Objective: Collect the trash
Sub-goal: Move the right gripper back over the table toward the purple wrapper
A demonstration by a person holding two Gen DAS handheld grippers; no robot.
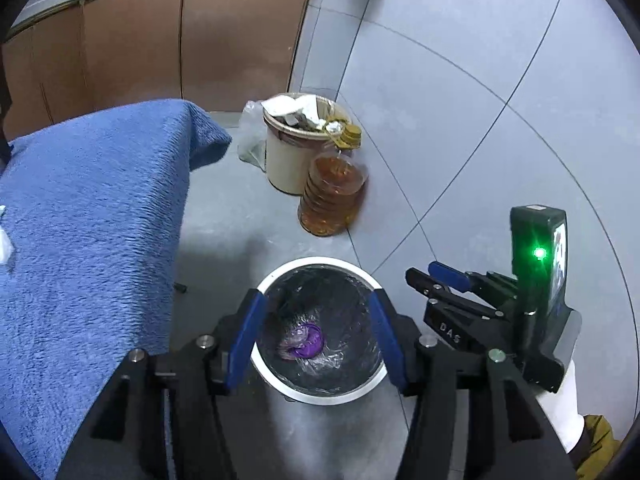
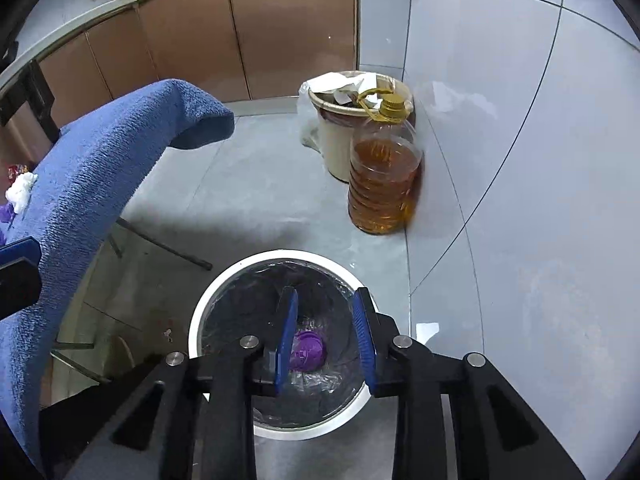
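Both grippers hang over the white-rimmed trash bin (image 2: 280,344) on the floor: the left gripper (image 1: 316,336) has its jaws spread wide and empty, the right gripper (image 2: 326,336) has its jaws part-spread and empty, and the purple wrapper (image 2: 306,354) lies at the bottom of the liner. The drop looks complete; jaws should clear the rim before withdrawing. The blue-towelled surface (image 1: 92,216) edge crowds the left, more trash (image 2: 22,192) waits there, and the oil bottle (image 2: 384,184) stands beyond.
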